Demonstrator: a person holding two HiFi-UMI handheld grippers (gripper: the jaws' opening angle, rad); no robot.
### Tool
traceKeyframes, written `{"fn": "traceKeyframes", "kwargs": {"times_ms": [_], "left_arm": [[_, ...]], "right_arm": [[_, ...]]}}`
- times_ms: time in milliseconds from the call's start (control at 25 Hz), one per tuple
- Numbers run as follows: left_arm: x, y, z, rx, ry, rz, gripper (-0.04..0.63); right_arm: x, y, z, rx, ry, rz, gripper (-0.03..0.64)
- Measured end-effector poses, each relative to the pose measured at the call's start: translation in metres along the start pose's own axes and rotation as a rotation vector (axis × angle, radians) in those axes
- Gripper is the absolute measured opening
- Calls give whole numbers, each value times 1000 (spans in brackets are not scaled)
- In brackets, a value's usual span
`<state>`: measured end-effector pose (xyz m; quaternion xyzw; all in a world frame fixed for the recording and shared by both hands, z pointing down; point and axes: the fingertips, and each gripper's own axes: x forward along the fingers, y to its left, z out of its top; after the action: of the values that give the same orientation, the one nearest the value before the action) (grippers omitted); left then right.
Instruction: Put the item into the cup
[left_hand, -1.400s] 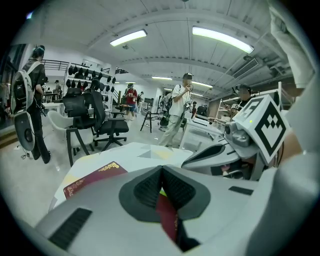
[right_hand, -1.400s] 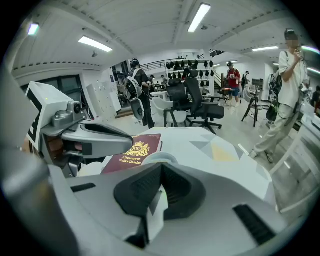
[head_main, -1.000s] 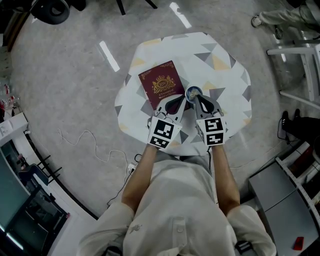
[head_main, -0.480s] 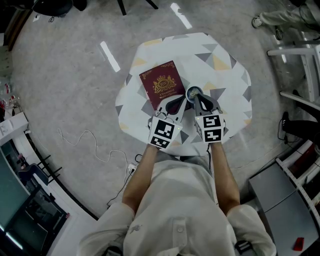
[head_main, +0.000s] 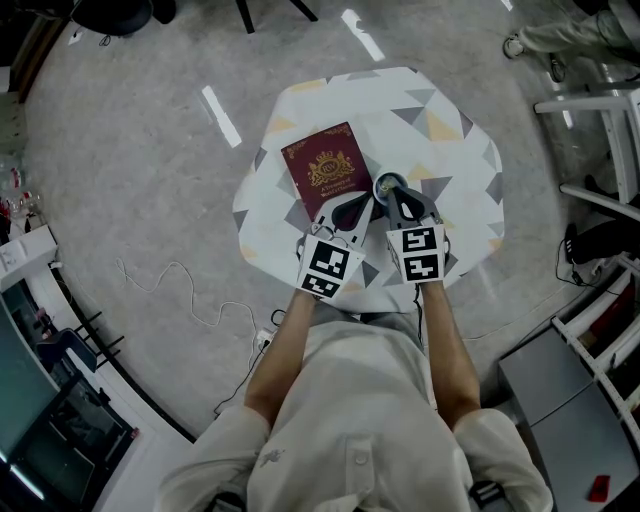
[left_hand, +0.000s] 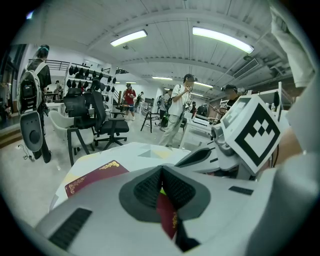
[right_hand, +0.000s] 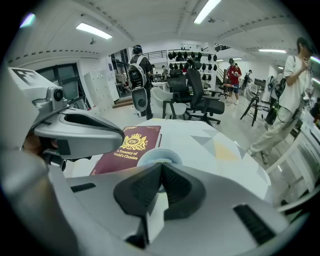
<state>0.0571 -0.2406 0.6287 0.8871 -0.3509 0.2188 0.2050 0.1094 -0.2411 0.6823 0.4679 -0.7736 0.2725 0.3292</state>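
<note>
Both grippers are held low over a small patterned table (head_main: 455, 150), their tips drawn close beside a pale cup (head_main: 388, 185) that stands just right of a dark red book (head_main: 325, 168). The left gripper (left_hand: 161, 182) is seen clenched, with a thin yellow-green sliver (left_hand: 161, 189) caught between its pads. This is judged to be the item, though its kind cannot be made out. The right gripper (right_hand: 161, 175) is pressed shut on nothing, with the cup's rim just beyond its tips. Whether anything already lies inside the cup cannot be told.

The drop is judged to be the step in hand. It would be done best if the left tips were carried squarely over the cup's mouth and lowered close to the rim before the grip is eased, so that so slight a piece is not flicked onto the table or the book. The cup looks light and is likely to be tipped by a nudge. The right gripper would be better kept clear of its wall, or opened and set gently against it to steady it.
</note>
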Motion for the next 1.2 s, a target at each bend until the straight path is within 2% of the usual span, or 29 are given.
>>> {"fn": "traceKeyframes", "kwargs": {"times_ms": [680, 960, 1200], "left_arm": [[-20, -1, 9, 27, -27, 2, 12], [-36, -6, 23, 61, -58, -12, 12], [-56, -10, 52, 108, -114, -31, 12]], "right_arm": [[-12, 2, 6, -32, -10, -53, 34], [-43, 6, 21, -38, -86, -84, 35], [-86, 10, 48, -39, -211, -118, 35]]}}
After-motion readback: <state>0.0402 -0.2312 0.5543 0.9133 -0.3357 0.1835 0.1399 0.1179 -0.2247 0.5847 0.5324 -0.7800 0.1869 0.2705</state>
